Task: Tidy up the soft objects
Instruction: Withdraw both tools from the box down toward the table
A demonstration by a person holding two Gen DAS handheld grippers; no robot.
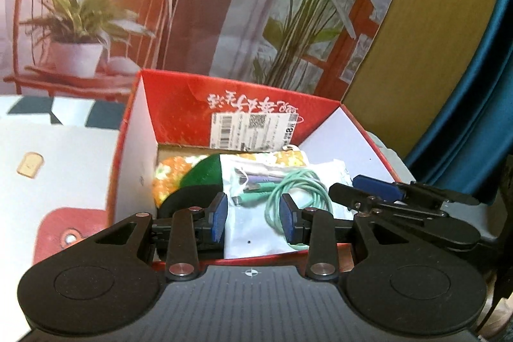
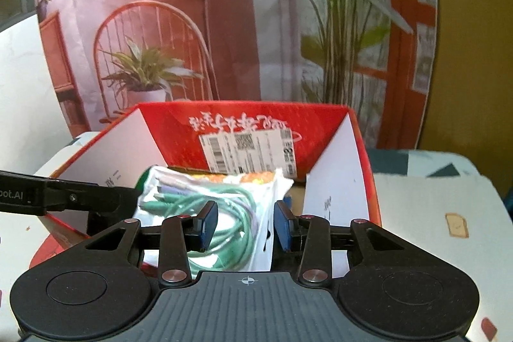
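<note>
We hovered over the red box [image 1: 179, 117], both grippers' jaws partly open, gripping nothing. The bagged green cable [image 1: 298, 194] lay inside, between the left gripper [image 1: 253, 218] jaws. That slick bag could slip, we judged.

Backdrop: printed photo sheet of red wire chair and potted plants [image 1: 96, 21]
Right side: tan cardboard panel [image 1: 426, 21], teal satin curtain [image 1: 481, 104]
Surface: white patterned tablecloth [image 1: 64, 156]

The table [image 1: 57, 156], under a white patterned cloth, carries an open red box [image 1: 134, 156].
</note>
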